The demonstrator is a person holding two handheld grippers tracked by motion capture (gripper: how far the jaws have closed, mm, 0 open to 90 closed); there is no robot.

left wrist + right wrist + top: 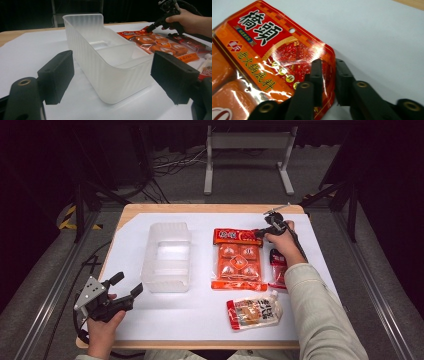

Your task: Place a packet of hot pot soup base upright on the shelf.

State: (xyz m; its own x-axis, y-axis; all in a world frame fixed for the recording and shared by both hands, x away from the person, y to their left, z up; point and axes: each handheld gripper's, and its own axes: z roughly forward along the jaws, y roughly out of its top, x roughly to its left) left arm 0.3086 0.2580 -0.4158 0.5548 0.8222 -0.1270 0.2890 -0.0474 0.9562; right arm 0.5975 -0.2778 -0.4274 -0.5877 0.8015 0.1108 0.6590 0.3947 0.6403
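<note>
Tongs in our right hand point(263, 233) are pinching the far right corner of the orange seasoning packet point(238, 259); in the right gripper view the two black jaws sit pressed on either side of the packet's foil edge point(287, 62), close by its red header with the large white characters. No earlier picture is to hand, so we speak only of the grip as it stands. The packet lies flat on the white sheet that covers the bench point(310, 245), roughly at the middle of the sheet, its header toward the far side and its four blister cells toward us.

Our left tongs point(125, 287) rest low at the near left corner of the sheet, jaws spread wide with nothing between them. In the left gripper view they frame the near end of a frosted plastic bin point(100, 57) without touching it. The bin point(166, 256) stands upright and open just left of the orange packet, the two near each other but apart.

A small red sachet point(278, 267) lies just right of the packet, partly under our right forearm. A beige pouch with a red end point(254, 312) lies nearer to us, below the packet and apart from it.
</note>
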